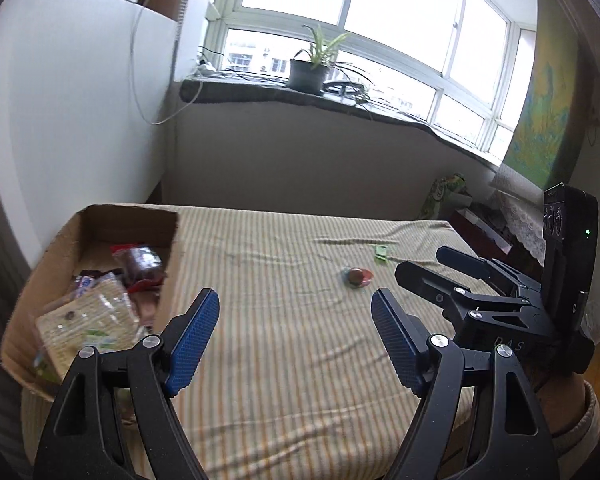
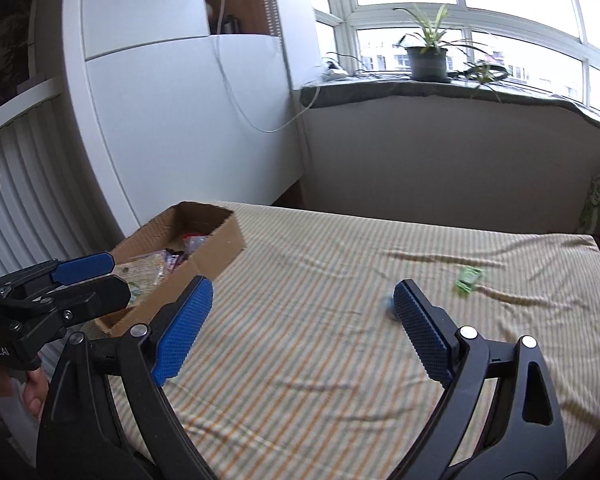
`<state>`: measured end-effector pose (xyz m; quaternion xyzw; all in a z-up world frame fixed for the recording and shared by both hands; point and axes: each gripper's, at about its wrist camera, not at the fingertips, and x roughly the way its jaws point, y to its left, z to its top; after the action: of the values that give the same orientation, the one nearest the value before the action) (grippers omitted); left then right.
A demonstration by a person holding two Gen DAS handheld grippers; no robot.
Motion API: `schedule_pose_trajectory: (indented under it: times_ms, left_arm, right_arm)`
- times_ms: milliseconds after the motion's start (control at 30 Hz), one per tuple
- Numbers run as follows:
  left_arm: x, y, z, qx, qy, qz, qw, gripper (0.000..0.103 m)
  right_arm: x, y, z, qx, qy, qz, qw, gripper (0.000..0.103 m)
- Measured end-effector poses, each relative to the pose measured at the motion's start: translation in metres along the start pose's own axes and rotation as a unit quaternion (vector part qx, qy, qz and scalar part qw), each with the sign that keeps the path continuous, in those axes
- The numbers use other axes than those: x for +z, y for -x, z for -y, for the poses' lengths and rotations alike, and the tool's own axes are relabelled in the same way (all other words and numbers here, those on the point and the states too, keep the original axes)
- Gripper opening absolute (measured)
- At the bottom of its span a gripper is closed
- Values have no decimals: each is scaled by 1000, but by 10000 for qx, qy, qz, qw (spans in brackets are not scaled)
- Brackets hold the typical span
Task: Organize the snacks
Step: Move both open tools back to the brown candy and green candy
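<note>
A cardboard box (image 1: pixel 171 252) sits at the left of the striped bed and holds several snack packs, among them a cracker pack (image 1: pixel 88 320) and a red pack (image 1: pixel 140 260). On the sheet lie a small round wrapped snack (image 1: pixel 357 277) and a green packet (image 1: pixel 381 252). My left gripper (image 1: pixel 295 300) hovers open and empty over the sheet, right of the box. My right gripper (image 2: pixel 304 286) is open too, holding nothing. Its right finger partly hides the round snack (image 2: pixel 387 307), and the green packet (image 2: pixel 469 280) lies beyond it. The box (image 2: pixel 220 248) is to its left.
The striped sheet (image 1: pixel 280 360) covers a bed that ends at a low wall under a windowsill with a potted plant (image 1: pixel 308 72). A white cabinet (image 2: pixel 180 100) stands behind the box. Each gripper shows in the other's view: the right (image 1: pixel 419 259), the left (image 2: pixel 118 276).
</note>
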<state>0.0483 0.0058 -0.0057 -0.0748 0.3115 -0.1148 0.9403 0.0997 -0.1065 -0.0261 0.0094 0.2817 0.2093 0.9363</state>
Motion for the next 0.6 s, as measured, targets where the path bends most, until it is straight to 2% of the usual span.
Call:
schedule_pose_trajectory:
  times_ms: [100, 233, 600]
  left_arm:
    - [1, -18, 29, -227, -255, -120, 9993, 79]
    - [2, -32, 56, -369, -514, -266, 9976, 79]
    - [6, -63, 79, -412, -768, -503, 9949, 79]
  right_arm:
    - [-9, 22, 43, -401, -290, 18, 9988, 94]
    - [-19, 44, 82, -725, -555, 52, 9958, 94]
    - [-23, 49, 114, -925, -640, -3, 9937, 98]
